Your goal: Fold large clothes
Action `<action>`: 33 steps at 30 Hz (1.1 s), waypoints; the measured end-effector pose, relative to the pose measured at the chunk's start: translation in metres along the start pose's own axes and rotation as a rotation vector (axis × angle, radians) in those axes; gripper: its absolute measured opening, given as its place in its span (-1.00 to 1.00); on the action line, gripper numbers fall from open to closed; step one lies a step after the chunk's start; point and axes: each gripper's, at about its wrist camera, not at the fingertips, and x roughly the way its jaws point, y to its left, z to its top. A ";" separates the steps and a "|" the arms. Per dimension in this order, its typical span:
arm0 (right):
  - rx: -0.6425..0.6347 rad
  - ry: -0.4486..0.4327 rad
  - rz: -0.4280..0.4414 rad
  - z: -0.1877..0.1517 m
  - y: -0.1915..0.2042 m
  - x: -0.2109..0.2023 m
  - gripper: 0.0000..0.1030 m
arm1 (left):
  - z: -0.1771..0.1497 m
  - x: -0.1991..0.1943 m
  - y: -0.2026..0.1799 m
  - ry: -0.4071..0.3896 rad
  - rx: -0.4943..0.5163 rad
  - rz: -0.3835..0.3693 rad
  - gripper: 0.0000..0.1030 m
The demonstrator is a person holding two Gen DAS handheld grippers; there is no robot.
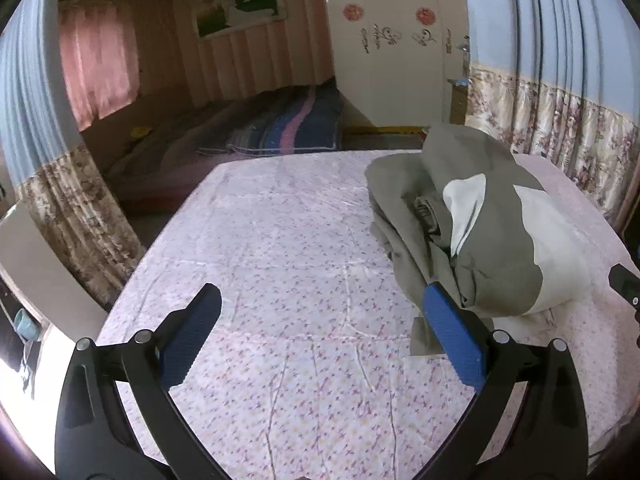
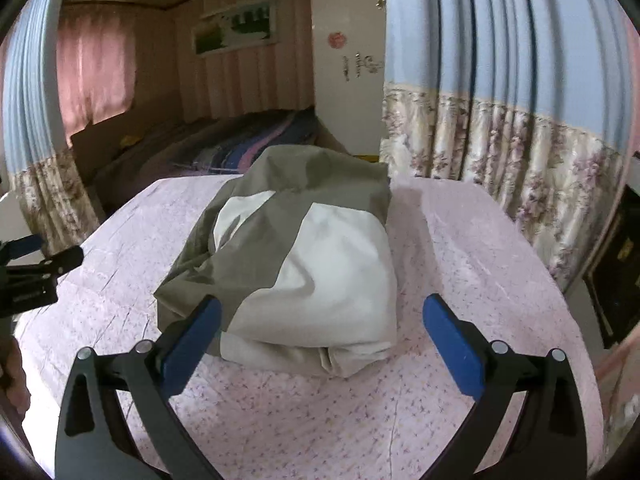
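Observation:
An olive-green and off-white garment lies bundled in a rough fold on the pink flowered bedsheet. In the left wrist view the same garment sits to the right, its loose olive corner reaching down beside the right finger. My left gripper is open above bare sheet, with nothing between its blue pads. My right gripper hangs open just in front of the bundle's near edge, not touching it. The tip of the right gripper shows at the left wrist view's right edge; the left gripper shows at the right wrist view's left edge.
A second bed with a striped blanket lies beyond the far edge. Blue and floral curtains hang close on the right, and another curtain on the left. A white wardrobe stands at the back. A hand shows at the lower left.

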 end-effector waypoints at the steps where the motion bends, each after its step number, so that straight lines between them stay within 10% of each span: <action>1: -0.016 -0.010 -0.032 0.000 0.006 -0.005 0.96 | -0.001 -0.003 0.001 -0.005 -0.002 0.003 0.94; 33: 0.068 -0.103 -0.125 0.016 0.018 -0.060 0.96 | 0.001 -0.058 0.015 -0.070 -0.046 0.029 0.94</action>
